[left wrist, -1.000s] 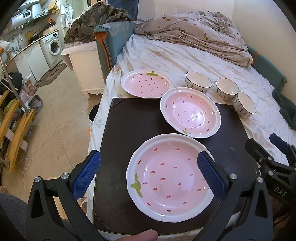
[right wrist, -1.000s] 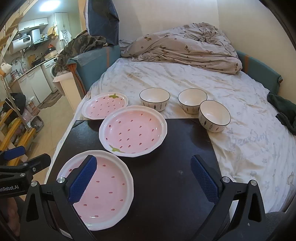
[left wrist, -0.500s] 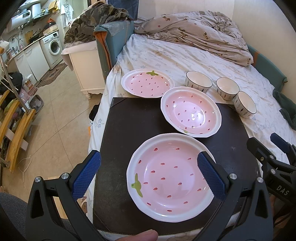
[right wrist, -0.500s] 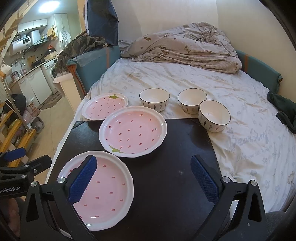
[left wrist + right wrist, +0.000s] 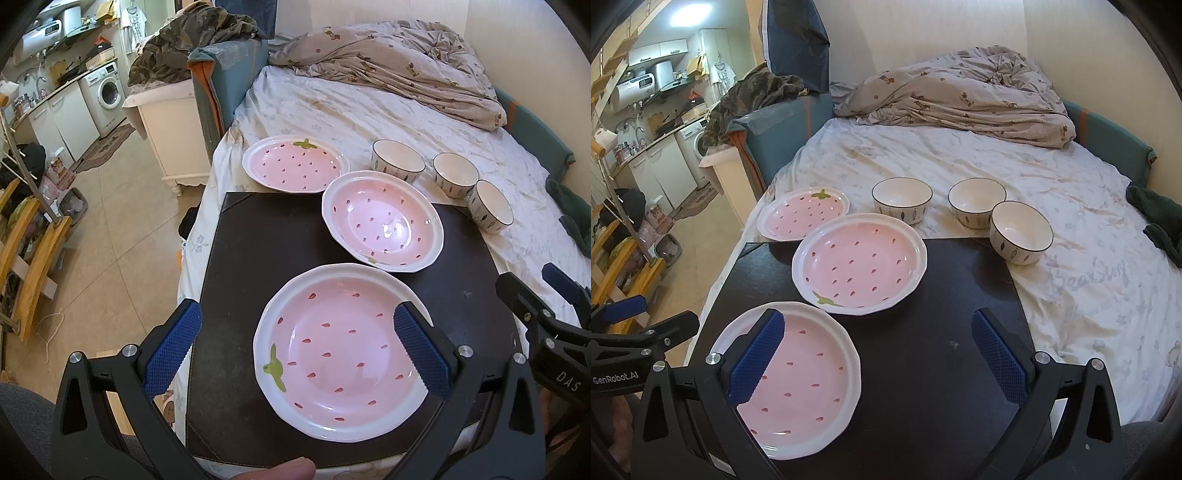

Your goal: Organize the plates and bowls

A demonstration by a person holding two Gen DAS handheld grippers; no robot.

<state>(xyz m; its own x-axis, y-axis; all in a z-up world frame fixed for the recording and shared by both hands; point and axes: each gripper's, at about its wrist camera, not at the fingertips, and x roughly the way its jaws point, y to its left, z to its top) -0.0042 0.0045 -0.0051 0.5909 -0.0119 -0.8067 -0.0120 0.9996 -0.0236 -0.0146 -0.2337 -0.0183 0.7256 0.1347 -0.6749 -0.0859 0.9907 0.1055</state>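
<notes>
A dark brown table (image 5: 266, 236) stands against the side of a bed (image 5: 960, 162) covered with a pale printed sheet, and a crumpled quilt (image 5: 960, 92) is bunched at the far end. Three pink strawberry-patterned plates lie in a rough diagonal line. The nearest plate (image 5: 341, 356) sits on the table close to its front edge; the middle plate (image 5: 382, 227) sits further back on the table, apart from the nearest one; the far plate (image 5: 295, 164) lies on the bed sheet just beyond the table's back edge, with its rim close to the middle plate. Three white bowls with dark rims and small leaf marks stand upright on the sheet to the right of the plates: the left bowl (image 5: 902, 199), the centre bowl (image 5: 977, 201) and the right bowl (image 5: 1021, 232), the last two nearly touching and the right one just beside the table's back corner. The left claw (image 5: 293, 350) is spread wide and empty, hanging above the nearest plate, its blue pads (image 5: 421, 350) on either side of it. The right claw (image 5: 875, 356) is likewise wide apart and holds nothing, over the bare table surface to the right of that plate. A fingertip (image 5: 280, 470) shows at the bottom edge of the left wrist view.
</notes>
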